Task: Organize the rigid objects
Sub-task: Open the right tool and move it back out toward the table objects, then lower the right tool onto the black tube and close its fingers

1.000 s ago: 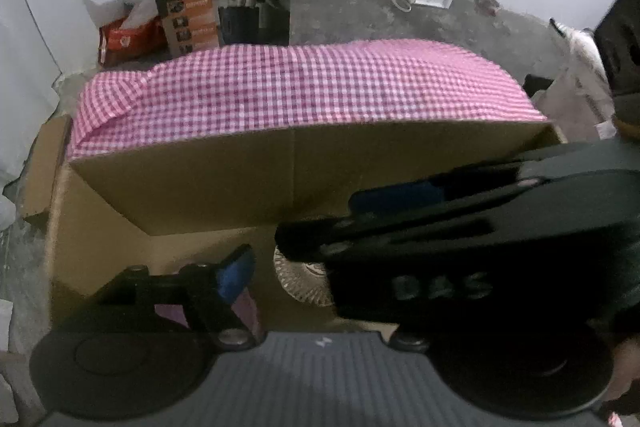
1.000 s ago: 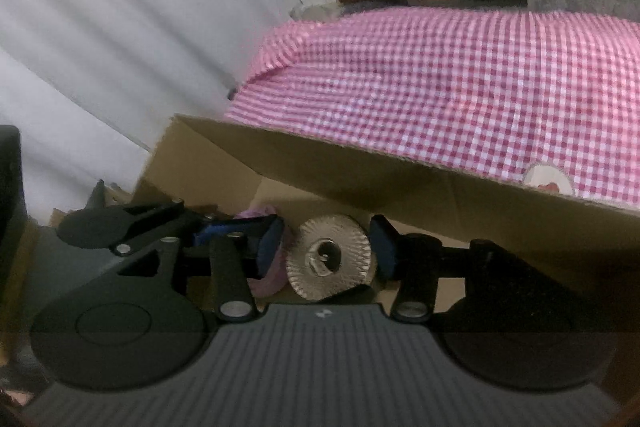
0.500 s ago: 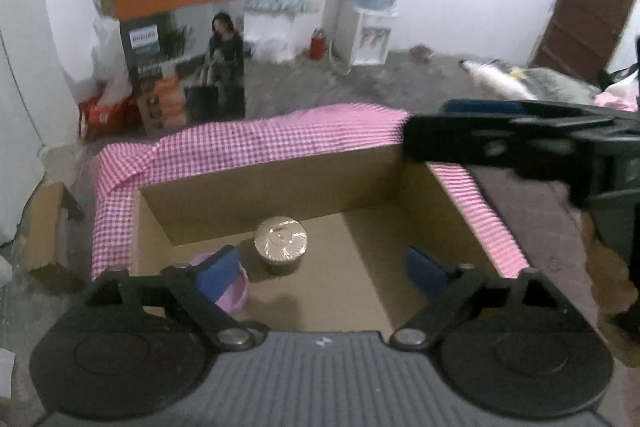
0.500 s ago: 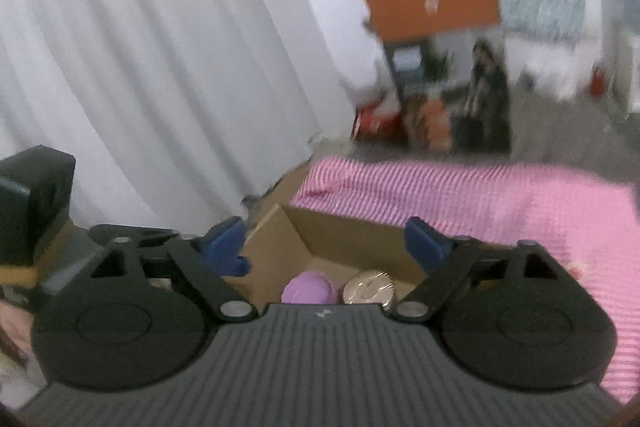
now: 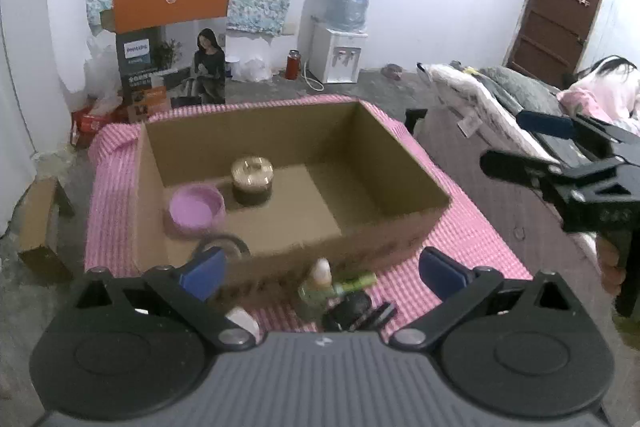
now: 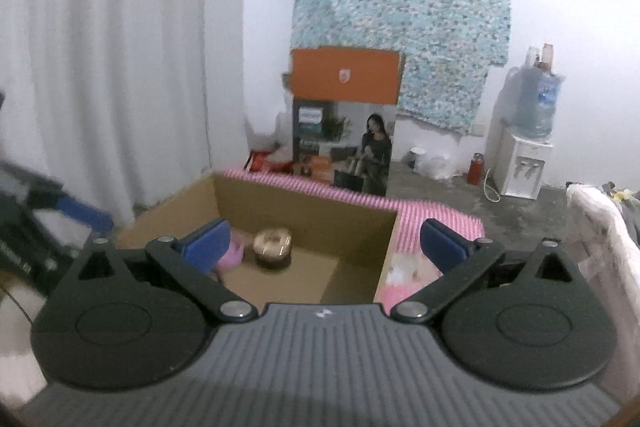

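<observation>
With the jar (image 5: 252,181) and bowl (image 5: 196,209) resting inside the box (image 5: 400,163), both my grippers, left (image 5: 320,267) and right (image 6: 324,243), have just been opening and stand spread and empty, so next I reach for the small bottle (image 5: 320,285) just in front of the box.

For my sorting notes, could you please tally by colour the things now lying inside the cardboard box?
Pink: 1, the pink bowl
Gold: 1, the gold-lidded jar
Total: 2 in the cardboard box

Table under pink gingham cloth (image 5: 472,227). On it: open cardboard box (image 5: 400,227); near edge, green bottle (image 5: 320,287), dark blurred object (image 5: 352,307).
</observation>
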A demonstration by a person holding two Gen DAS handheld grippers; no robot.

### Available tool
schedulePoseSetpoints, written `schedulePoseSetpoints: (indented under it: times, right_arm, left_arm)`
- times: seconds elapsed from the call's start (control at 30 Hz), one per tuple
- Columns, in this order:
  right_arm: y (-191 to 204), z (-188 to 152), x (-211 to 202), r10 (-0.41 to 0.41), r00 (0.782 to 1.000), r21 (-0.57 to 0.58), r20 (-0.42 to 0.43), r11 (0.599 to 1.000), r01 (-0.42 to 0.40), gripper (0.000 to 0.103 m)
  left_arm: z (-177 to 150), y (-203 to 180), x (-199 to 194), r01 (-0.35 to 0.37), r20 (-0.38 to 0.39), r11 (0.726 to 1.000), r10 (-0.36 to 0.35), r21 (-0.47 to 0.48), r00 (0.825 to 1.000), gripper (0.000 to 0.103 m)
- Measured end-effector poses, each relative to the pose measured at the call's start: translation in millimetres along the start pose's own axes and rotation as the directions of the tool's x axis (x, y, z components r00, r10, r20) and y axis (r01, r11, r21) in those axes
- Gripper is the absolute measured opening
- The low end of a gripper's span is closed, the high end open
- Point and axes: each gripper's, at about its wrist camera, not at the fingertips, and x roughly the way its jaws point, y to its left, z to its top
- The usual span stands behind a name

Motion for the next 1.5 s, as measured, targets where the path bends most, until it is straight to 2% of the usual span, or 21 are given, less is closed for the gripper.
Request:
schedulePoseSetpoints:
  times: [0.07, 0.23, 0.3, 0.4, 0.6, 0.7, 0.83, 1.03, 1.1, 1.23, 1.37, 1.5]
  right_arm:
    - [5, -14, -5, 0.035, 0.999, 0.016, -0.030, 0.999, -0.035, 0.102]
    - [8, -55, -25, 0.140, 0.989, 0.187, -0.056, 0.974, -0.128, 0.102]
    - [10, -70, -20, 0.177, 0.979, 0.236, -0.099, 0.960, -0.150, 0.102]
    - [19, -89, 1, 0.179, 0.966, 0.292, -0.185, 0.949, -0.120, 0.102]
    - [27, -114, 35, 0.228, 0.944, 0.387, -0.239, 0.914, -0.123, 0.100]
    - [28, -119, 53, 0.223, 0.938, 0.399, -0.265, 0.911, -0.104, 0.091]
    - [25, -123, 78, 0.228, 0.925, 0.415, -0.306, 0.906, -0.086, 0.074]
    - [22, -129, 97, 0.238, 0.904, 0.419, -0.355, 0.905, -0.074, 0.050]
    - [21, -130, 101, 0.239, 0.900, 0.421, -0.364, 0.905, -0.070, 0.047]
    - [21, -134, 111, 0.242, 0.891, 0.419, -0.385, 0.906, -0.065, 0.037]
    - [21, -135, 115, 0.264, 0.880, 0.429, -0.394, 0.900, -0.078, 0.035]
    - [25, -136, 115, 0.282, 0.873, 0.439, -0.397, 0.894, -0.090, 0.033]
  left_arm:
    - [-16, 0, 2, 0.014, 0.001, 1.000, -0.014, -0.016, 1.000, 0.103]
    - [-50, -3, 20, 0.035, -0.022, 0.999, -0.036, -0.036, 0.999, 0.103]
    - [-64, -5, 31, 0.036, -0.037, 0.999, -0.037, -0.035, 0.999, 0.103]
    - [-78, -7, 47, 0.041, -0.066, 0.999, -0.042, -0.017, 0.997, 0.103]
    - [-94, -19, 72, 0.015, -0.090, 0.997, -0.008, 0.071, 0.996, 0.102]
    - [-98, -23, 81, 0.013, -0.089, 0.994, -0.004, 0.105, 0.996, 0.099]
    - [-101, -28, 93, 0.022, -0.100, 0.988, -0.007, 0.155, 0.995, 0.089]
    - [-100, -31, 106, 0.041, -0.134, 0.984, -0.018, 0.174, 0.991, 0.061]
    - [-98, -30, 109, 0.045, -0.144, 0.985, -0.021, 0.168, 0.989, 0.056]
    - [-96, -29, 112, 0.046, -0.146, 0.985, -0.021, 0.168, 0.989, 0.040]
    - [-94, -29, 111, 0.070, -0.162, 0.987, -0.045, 0.147, 0.986, 0.031]
    - [-96, -31, 106, 0.099, -0.183, 0.986, -0.073, 0.136, 0.980, 0.029]
